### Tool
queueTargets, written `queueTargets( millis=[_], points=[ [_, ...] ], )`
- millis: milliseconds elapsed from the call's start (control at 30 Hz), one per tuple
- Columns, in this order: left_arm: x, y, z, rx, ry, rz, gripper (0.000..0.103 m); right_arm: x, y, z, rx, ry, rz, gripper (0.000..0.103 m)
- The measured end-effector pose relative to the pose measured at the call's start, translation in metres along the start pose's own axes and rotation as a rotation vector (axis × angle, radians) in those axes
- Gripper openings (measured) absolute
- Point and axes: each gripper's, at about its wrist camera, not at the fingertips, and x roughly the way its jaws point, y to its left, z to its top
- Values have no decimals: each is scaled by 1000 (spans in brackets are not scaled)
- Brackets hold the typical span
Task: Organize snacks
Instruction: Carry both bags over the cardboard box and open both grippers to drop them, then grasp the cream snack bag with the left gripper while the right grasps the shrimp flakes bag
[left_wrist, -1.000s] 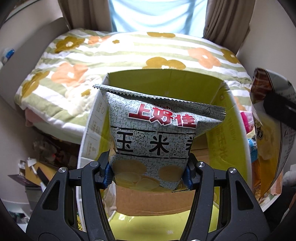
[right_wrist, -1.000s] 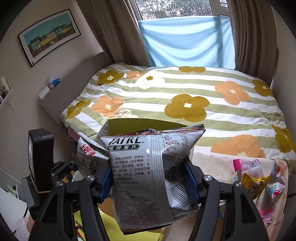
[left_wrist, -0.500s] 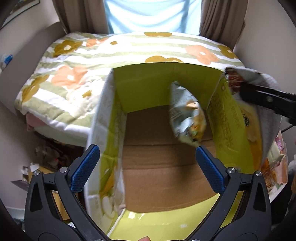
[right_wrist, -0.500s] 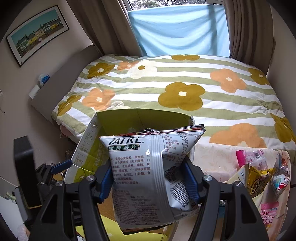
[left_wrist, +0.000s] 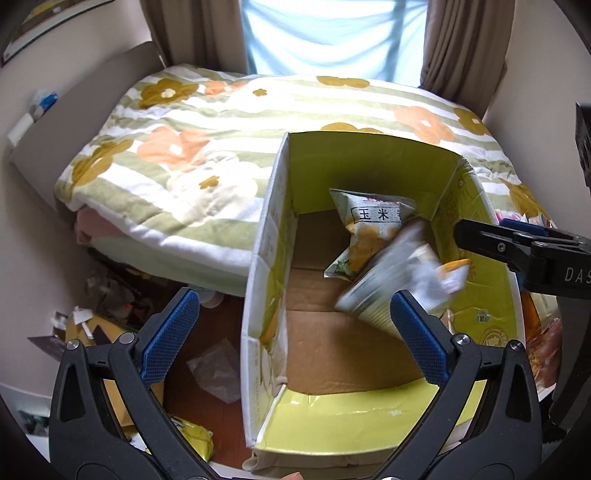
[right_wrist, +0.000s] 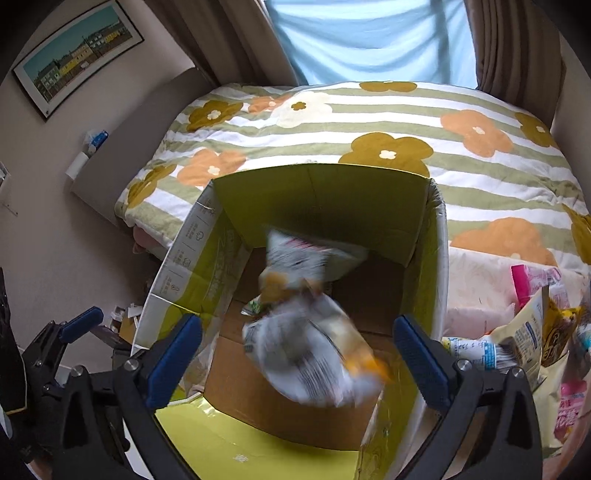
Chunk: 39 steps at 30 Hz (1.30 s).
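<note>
An open cardboard box (left_wrist: 369, 166) with yellow-green inner walls stands at the foot of the bed. A grey-green corn snack bag (left_wrist: 373, 229) leans against its far wall. A second silver chip bag (right_wrist: 310, 358), blurred, is dropping into the box, free of the pads. Above it my right gripper (right_wrist: 299, 341) is over the box, jaws opening and wide apart. My left gripper (left_wrist: 295, 325) is open and holds nothing, over the box's left wall. The right gripper's finger (left_wrist: 517, 243) reaches in from the right in the left wrist view.
A bed with a striped flower quilt (left_wrist: 221, 140) lies behind the box (right_wrist: 332, 192). Several loose snack packets (right_wrist: 535, 332) are piled to the right of the box. Clutter and a yellow packet (left_wrist: 195, 439) lie on the floor to its left.
The left gripper opened, the corn bag fell into the box, and that gripper shifted left. The right gripper sank towards the box and let go of the chip bag, which is falling in.
</note>
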Motion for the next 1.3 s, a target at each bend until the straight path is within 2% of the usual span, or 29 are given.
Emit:
queueTargets(
  millis=[200,400,667,800,933,1100,1200,1300],
  points=[
    [-9,-3,-2,1,-18,-24,103,-18,4,-5,-39,11,-29,103],
    [-21,-19,1,34,-45,-60,103,-50,4,-10,-25,-45,-18,103],
    [-39,-53,7,113,-88,-126,103,-96,-4,-18,-26,-137,-80,103],
    [-47,-74,12,142,-108,-185,103,-119,-18,-26,2,-175,-133,103],
    [-54,-98,16,175,-129,-235,103,-147,-39,-35,45,-221,-226,103],
    [-61,-134,19,206,-148,-277,103,-180,-81,-45,114,-263,-279,103],
    [-64,-161,18,241,-154,-286,103,-195,-106,-49,144,-275,-290,103],
    [-62,-189,15,284,-159,-263,103,-208,-137,-54,171,-284,-294,103]
  ],
)
